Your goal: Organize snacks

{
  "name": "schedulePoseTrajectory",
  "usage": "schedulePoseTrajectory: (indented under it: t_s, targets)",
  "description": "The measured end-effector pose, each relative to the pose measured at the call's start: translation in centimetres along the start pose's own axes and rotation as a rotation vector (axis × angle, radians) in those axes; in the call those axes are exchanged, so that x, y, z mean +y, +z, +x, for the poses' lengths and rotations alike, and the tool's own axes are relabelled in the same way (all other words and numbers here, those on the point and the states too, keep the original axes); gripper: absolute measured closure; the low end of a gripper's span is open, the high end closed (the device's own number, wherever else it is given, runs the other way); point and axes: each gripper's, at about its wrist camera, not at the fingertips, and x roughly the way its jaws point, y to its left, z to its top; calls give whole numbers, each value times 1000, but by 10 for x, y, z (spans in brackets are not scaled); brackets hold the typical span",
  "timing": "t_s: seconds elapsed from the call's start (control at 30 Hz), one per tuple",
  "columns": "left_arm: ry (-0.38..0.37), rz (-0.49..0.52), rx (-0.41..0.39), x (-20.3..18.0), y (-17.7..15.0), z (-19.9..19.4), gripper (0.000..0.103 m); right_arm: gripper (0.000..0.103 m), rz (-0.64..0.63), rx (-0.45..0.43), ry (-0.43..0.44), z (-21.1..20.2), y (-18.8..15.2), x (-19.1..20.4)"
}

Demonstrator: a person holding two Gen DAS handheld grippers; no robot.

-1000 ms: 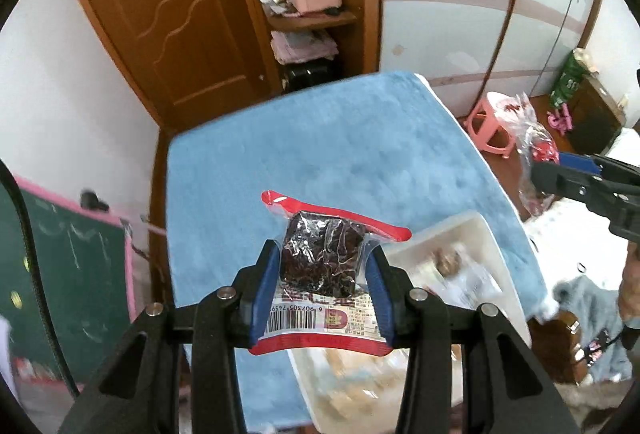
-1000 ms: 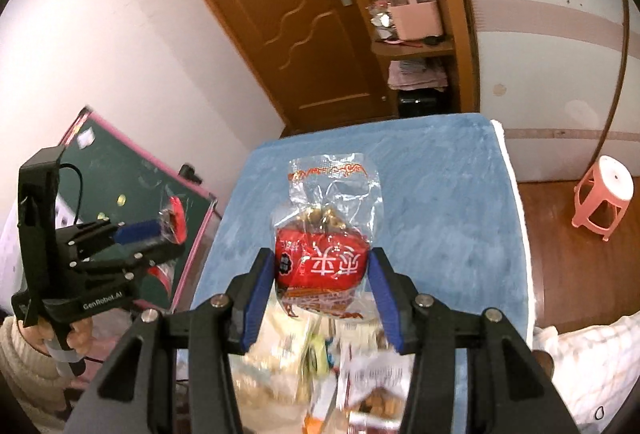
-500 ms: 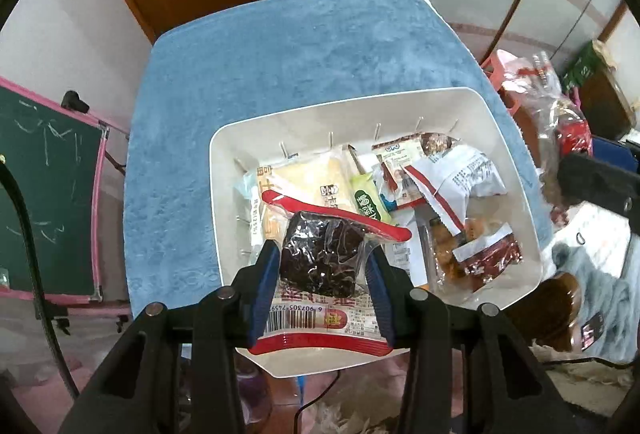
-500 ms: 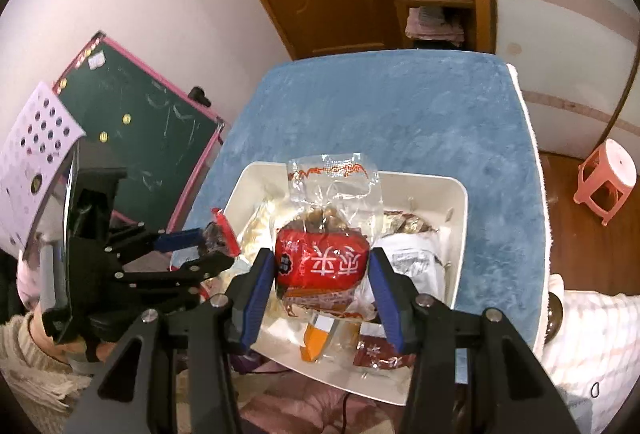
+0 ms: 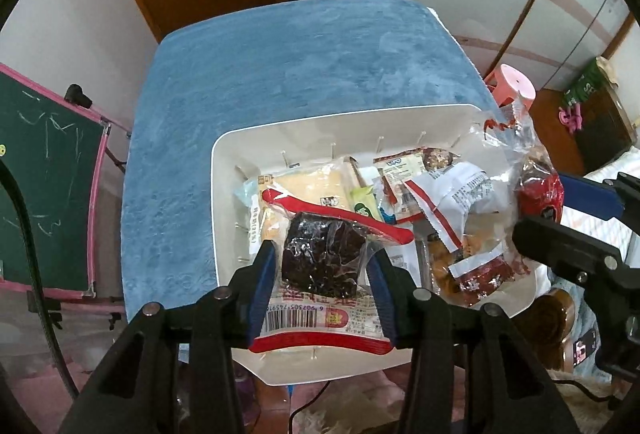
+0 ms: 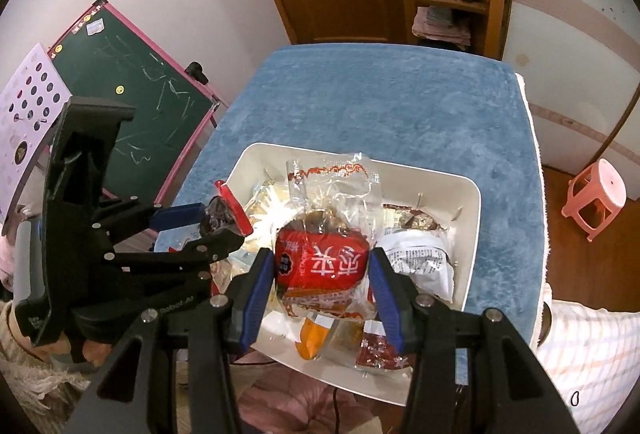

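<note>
The left gripper is clamped on a clear packet of dark dried fruit with red edges and a barcode, held between its blue pads above the near part of the white bin. The right gripper grips a clear bag with a red label over the bin's middle. Below lie mixed snack packets; the bin rests on the blue cloth.

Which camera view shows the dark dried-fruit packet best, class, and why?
The left wrist view: the dark dried-fruit packet faces the lens, held in the left tongs, barcode visible. The right wrist view shows only its edge, side-on, above the white bin.
</note>
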Motion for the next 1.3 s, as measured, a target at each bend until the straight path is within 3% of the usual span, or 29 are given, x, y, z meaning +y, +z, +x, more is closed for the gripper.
schedulePoseTrajectory:
  t_s: [0.07, 0.17, 0.23, 0.33, 0.5, 1.2, 1.3]
  targets:
    - [16, 2, -11, 0, 1, -1, 54, 54, 7, 3, -5, 2, 2, 0]
    - [24, -7, -41, 1, 4, -6, 40, 52, 16, 9, -6, 5, 5, -1]
    - [32, -13, -73, 2, 6, -11, 20, 51, 25, 11, -18, 7, 7, -3]
    - [22, -15, -100, 5, 9, -17, 6, 48, 42, 13, 10, 10, 9, -4]
    - [44, -16, -81, 8, 12, -15, 5, 40, 27, -23, 5, 5, 11, 1]
    - [46, -87, -162, 21, 22, -46, 5, 40, 119, -144, -56, -24, 30, -3]
    - [61, -84, -196, 18, 27, -58, 5, 40, 119, -165, -117, -34, 36, -1]
